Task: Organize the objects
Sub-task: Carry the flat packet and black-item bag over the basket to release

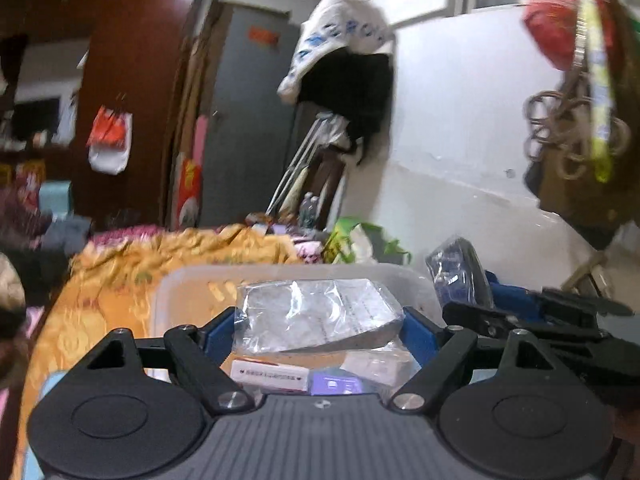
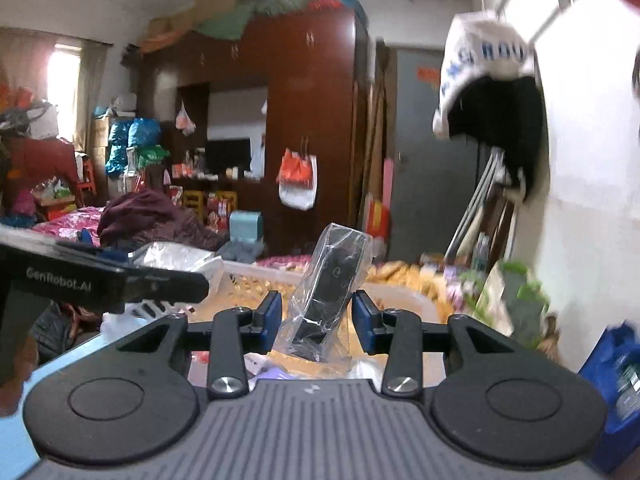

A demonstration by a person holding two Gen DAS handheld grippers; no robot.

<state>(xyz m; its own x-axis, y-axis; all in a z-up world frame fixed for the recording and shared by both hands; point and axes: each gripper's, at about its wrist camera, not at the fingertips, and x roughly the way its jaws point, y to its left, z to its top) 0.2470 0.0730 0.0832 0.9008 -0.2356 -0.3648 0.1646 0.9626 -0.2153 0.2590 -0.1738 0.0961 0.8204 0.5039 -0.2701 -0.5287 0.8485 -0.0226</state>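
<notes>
My left gripper (image 1: 320,326) is shut on a clear plastic bag with a folded paper booklet (image 1: 316,314) and holds it over a translucent plastic bin (image 1: 180,292). Small boxes (image 1: 268,376) lie in the bin below. My right gripper (image 2: 318,316) holds a black device wrapped in clear plastic (image 2: 332,280) between its blue pads, tilted upright over the same bin (image 2: 400,296). The right gripper also shows in the left wrist view (image 1: 540,316) at the right, with its wrapped device (image 1: 456,272). The left gripper with its bag shows at the left of the right wrist view (image 2: 160,276).
The bin sits on a bed with an orange patterned cover (image 1: 120,280). A white wall (image 1: 460,140) runs along the right, with clothes hanging on it (image 1: 348,60). A green bag (image 1: 352,240) lies beyond the bin. A dark wardrobe (image 2: 312,120) stands behind.
</notes>
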